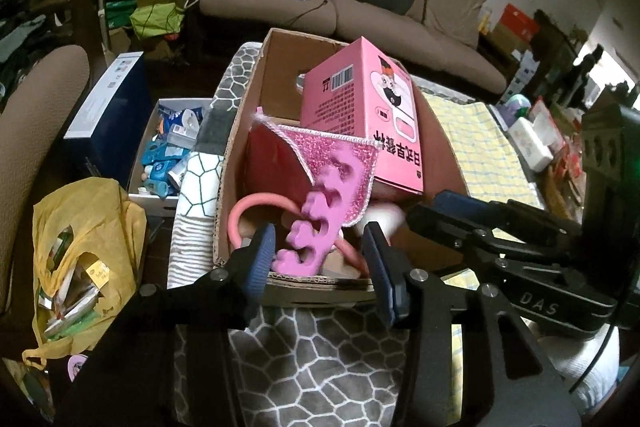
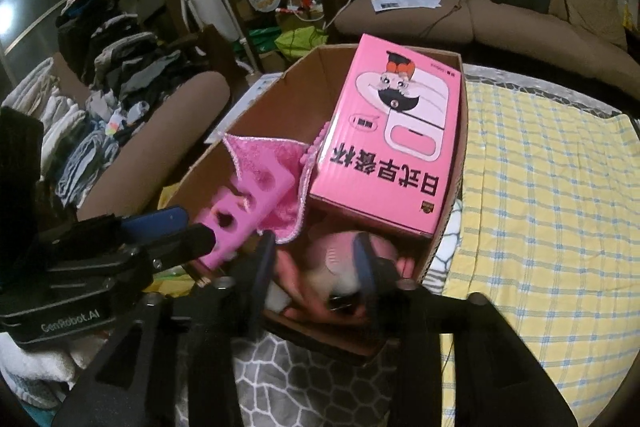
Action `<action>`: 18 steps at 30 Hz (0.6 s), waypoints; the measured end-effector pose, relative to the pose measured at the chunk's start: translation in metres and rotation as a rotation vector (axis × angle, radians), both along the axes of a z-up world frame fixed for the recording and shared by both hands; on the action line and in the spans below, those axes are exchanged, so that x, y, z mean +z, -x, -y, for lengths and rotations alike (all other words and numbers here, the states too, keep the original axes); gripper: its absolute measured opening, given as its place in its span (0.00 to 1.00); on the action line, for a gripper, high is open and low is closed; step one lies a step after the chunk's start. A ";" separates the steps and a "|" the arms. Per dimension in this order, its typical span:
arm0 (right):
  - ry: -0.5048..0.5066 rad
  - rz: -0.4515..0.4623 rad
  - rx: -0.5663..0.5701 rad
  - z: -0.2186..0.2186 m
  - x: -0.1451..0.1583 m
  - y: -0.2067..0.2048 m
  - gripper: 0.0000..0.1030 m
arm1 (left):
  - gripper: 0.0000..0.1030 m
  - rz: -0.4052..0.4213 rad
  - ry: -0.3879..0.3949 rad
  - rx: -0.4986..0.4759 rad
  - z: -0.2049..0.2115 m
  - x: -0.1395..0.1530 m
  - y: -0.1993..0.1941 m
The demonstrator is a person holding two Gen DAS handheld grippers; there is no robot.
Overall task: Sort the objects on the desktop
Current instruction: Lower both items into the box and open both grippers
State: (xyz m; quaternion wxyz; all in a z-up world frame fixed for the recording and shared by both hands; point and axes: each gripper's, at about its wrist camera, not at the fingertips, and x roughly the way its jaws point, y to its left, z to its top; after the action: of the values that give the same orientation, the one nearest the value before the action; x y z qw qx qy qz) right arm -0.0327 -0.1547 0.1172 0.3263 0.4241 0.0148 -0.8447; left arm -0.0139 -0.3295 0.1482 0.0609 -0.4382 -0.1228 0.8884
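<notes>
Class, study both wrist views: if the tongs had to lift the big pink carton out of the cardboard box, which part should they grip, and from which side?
Grip the pink carton across its two long side faces near the raised far end, coming from above. It lies tilted in the cardboard box, its broad printed face up and too wide to span, and its upper end stands clear of the box rim, so the tongs probably have room there.

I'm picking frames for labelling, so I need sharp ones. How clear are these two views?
Left wrist view: mostly sharp, print on the pink box readable, only slight blur on the pink toe separator; dim room, fisheye bending at the edges. Right wrist view: motion blur around the right gripper and the pink items beneath; box print still legible.
</notes>
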 end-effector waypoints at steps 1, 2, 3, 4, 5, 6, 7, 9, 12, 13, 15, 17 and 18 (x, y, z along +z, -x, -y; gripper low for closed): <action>0.002 -0.003 -0.002 -0.001 0.001 0.000 0.47 | 0.42 -0.001 -0.003 0.002 0.001 0.001 -0.001; 0.003 -0.006 -0.004 -0.001 0.002 -0.001 0.47 | 0.42 -0.001 -0.005 0.005 0.001 0.001 -0.001; 0.002 -0.008 -0.005 -0.002 0.003 -0.001 0.48 | 0.42 -0.001 -0.009 0.008 0.002 0.002 -0.002; 0.002 -0.011 -0.006 -0.002 0.004 -0.002 0.51 | 0.42 -0.001 -0.010 0.009 0.002 0.003 -0.003; 0.001 -0.015 -0.007 -0.003 0.004 -0.003 0.52 | 0.43 -0.002 -0.010 0.011 0.002 0.004 -0.004; 0.000 -0.018 -0.009 -0.003 0.005 -0.004 0.56 | 0.44 -0.002 -0.011 0.012 0.003 0.005 -0.004; 0.000 -0.020 -0.011 -0.003 0.006 -0.005 0.58 | 0.46 -0.003 -0.013 0.013 0.004 0.006 -0.005; 0.001 -0.022 -0.016 -0.004 0.007 -0.005 0.64 | 0.49 -0.006 -0.013 0.017 0.005 0.007 -0.007; 0.004 -0.025 -0.020 -0.007 0.009 -0.007 0.73 | 0.59 -0.009 -0.014 0.022 0.006 0.010 -0.010; 0.003 -0.026 -0.021 -0.007 0.010 -0.008 0.74 | 0.63 -0.011 -0.015 0.025 0.006 0.011 -0.011; 0.001 -0.031 -0.025 -0.008 0.011 -0.010 0.78 | 0.69 -0.013 -0.019 0.035 0.007 0.012 -0.013; -0.005 -0.040 -0.033 -0.008 0.013 -0.012 0.81 | 0.77 -0.014 -0.023 0.038 0.007 0.014 -0.016; -0.006 -0.044 -0.035 -0.009 0.014 -0.013 0.84 | 0.79 -0.016 -0.021 0.039 0.007 0.015 -0.017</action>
State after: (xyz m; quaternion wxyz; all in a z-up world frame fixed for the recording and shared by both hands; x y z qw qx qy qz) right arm -0.0200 -0.1459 0.1313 0.3098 0.4064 0.0169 -0.8594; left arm 0.0032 -0.3362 0.1628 0.0493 -0.4278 -0.1400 0.8916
